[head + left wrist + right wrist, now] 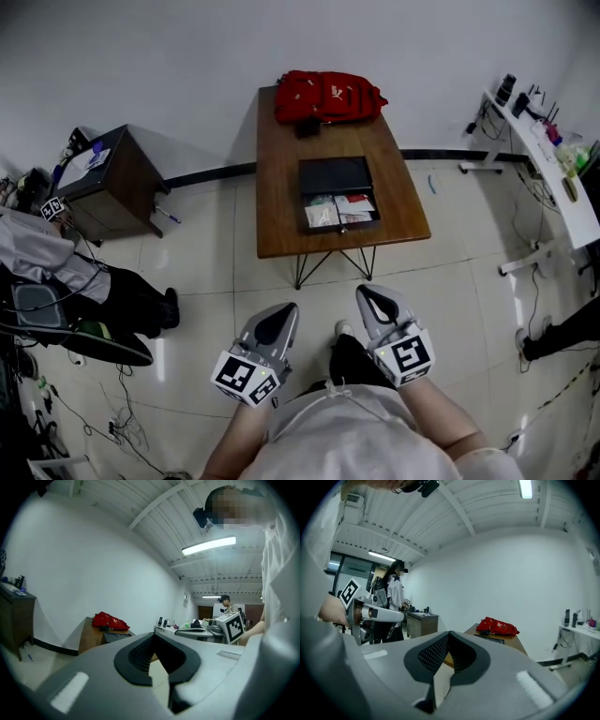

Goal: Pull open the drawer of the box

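Head view shows the box (335, 175) on the brown bench (281, 187), well away from both tongs. Its drawer (340, 212) already looks pulled out, so I think the job is done. The left tongs (283, 311) and right tongs (371, 294) are pinched together and hold nothing. A red bag (328, 96) sits behind the box, and bare floor lies in between.

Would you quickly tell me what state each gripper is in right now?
Left gripper: closed, jaw tips together, holding nothing.
Right gripper: closed, jaw tips together, holding nothing.
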Motion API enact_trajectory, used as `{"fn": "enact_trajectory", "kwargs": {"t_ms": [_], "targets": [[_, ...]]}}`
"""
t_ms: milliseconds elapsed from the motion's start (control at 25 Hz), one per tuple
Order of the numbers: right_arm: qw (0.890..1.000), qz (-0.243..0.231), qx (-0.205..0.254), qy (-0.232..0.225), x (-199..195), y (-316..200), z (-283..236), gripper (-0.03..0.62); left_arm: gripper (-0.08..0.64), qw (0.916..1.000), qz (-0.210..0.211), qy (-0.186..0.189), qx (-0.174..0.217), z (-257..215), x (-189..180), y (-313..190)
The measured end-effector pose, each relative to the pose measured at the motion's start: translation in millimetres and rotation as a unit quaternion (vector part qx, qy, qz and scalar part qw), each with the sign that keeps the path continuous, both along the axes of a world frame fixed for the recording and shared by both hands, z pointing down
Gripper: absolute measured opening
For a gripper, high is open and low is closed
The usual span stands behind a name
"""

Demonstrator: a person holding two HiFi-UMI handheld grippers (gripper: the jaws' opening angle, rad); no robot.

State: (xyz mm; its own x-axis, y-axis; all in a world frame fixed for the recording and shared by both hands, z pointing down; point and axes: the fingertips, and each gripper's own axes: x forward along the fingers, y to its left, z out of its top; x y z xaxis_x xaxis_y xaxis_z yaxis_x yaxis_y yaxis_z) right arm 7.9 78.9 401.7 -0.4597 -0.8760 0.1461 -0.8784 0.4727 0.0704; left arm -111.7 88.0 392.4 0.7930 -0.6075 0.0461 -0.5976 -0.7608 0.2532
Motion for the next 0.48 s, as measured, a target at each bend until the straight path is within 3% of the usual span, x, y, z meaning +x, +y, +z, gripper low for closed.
{"fn": "enact_trajectory", "kwargs": {"t_ms": [240,480], "targets": [[0.999,0.018,-0.008,-0.025,7,42,-3,0.008,0.006,1.0000,0.004,0.000,0.005,-4,6,31],[1.000,0.000,-0.005,-0.021,22,55,-6,0.008,0.006,0.9998,-0.009,0.000,0.015,-13,28,42]]}}
